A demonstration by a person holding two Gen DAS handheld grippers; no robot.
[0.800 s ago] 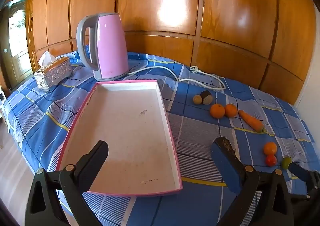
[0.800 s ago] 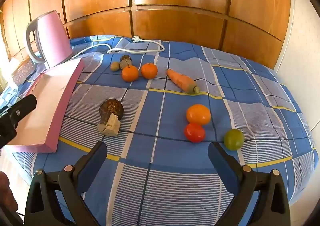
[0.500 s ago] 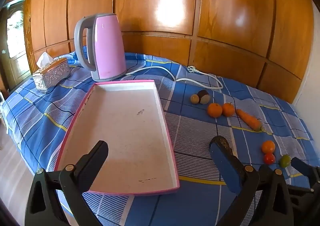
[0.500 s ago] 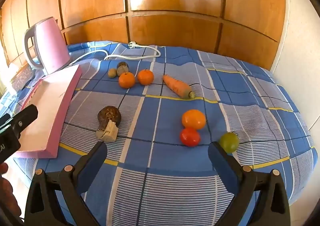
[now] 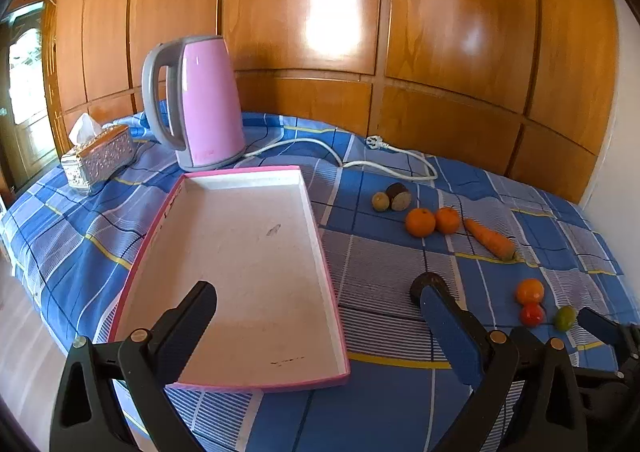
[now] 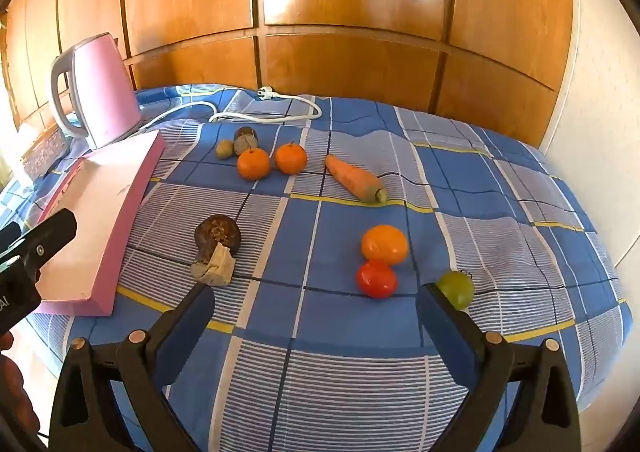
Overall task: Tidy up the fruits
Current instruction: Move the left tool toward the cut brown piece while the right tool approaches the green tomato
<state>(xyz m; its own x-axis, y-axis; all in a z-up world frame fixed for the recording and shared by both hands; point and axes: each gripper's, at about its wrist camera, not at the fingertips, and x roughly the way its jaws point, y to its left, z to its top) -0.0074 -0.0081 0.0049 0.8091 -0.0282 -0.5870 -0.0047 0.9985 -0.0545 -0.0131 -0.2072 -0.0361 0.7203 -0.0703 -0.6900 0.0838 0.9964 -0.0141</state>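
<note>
Right gripper (image 6: 314, 308) wide open, empty, above cloth; red tomato (image 6: 376, 278) just beyond fingertips. Left gripper (image 5: 316, 306) wide open, empty, over pink tray (image 5: 248, 252).

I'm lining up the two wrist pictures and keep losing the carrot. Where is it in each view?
Left wrist: the carrot lies right of centre, just right of the pair of oranges.
Right wrist: the carrot lies slightly above centre, tip pointing up-left, again just right of the pair of oranges.
Shared landmark: the pink kettle at the left.
</note>
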